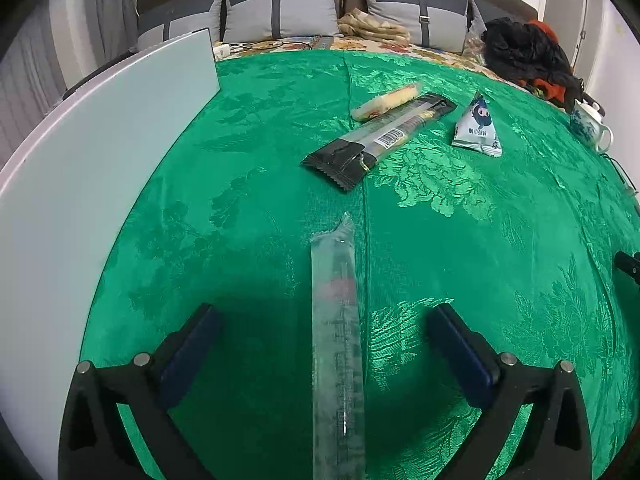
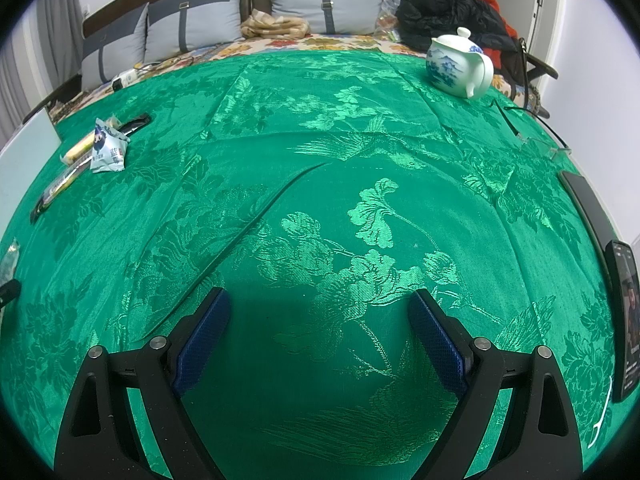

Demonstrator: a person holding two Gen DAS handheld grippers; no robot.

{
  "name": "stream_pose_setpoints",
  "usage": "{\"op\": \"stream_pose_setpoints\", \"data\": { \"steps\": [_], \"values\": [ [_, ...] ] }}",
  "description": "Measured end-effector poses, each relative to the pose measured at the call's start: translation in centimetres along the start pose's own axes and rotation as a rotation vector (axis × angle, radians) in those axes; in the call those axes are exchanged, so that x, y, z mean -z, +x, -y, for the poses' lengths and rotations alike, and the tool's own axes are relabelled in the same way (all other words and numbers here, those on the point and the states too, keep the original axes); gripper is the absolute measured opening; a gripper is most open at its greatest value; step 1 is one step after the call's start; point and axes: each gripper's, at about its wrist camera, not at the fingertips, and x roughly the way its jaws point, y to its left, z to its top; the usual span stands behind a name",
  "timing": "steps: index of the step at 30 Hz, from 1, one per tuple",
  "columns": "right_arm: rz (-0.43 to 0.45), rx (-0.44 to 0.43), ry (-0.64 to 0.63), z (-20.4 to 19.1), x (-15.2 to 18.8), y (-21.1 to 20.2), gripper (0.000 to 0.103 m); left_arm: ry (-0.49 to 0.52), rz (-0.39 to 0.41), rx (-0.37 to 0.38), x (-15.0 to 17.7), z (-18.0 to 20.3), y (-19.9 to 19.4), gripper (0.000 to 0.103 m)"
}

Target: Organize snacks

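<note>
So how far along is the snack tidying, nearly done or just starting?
Early, it seems. Done: nothing clearly sorted yet. In hand: nothing; the clear stick pack lies on the cloth between the open left gripper, untouched by its pads. The right gripper is open and empty. Left: the black bar, yellow snack and triangle pouch lie loosely together.

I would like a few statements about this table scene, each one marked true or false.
1. The left gripper is shut on the clear long packet. False: its jaws stand wide, the packet lies untouched between them.
2. The black long packet overlaps the yellow snack. True.
3. The teapot lies on its side. False: it stands upright.
4. The right gripper holds nothing. True.
</note>
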Motion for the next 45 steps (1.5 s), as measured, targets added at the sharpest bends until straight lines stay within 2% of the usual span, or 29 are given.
{"op": "stream_pose_setpoints", "data": {
  "steps": [40,42,43,45],
  "values": [
    [-0.001,-0.004,0.001,0.1,0.0,0.1,0.093,-0.001,0.002,0.002,0.0,-0.1,0.1,0.103],
    [-0.042,0.002,-0.003,-0.3,-0.5,0.2,0.092,-0.002,0.002,0.001,0.1,0.0,0.0,0.103],
    [-0.059,-0.007,0.004,-0.6,-0.9,0.3,0.091,-0.002,0.002,0.002,0.1,0.0,0.0,0.103],
    [-0.031,-0.126,0.02,-2.3,-2.4,0.0,0.091,-0.002,0.002,0.001,0.1,0.0,0.0,0.103]
  ]
}}
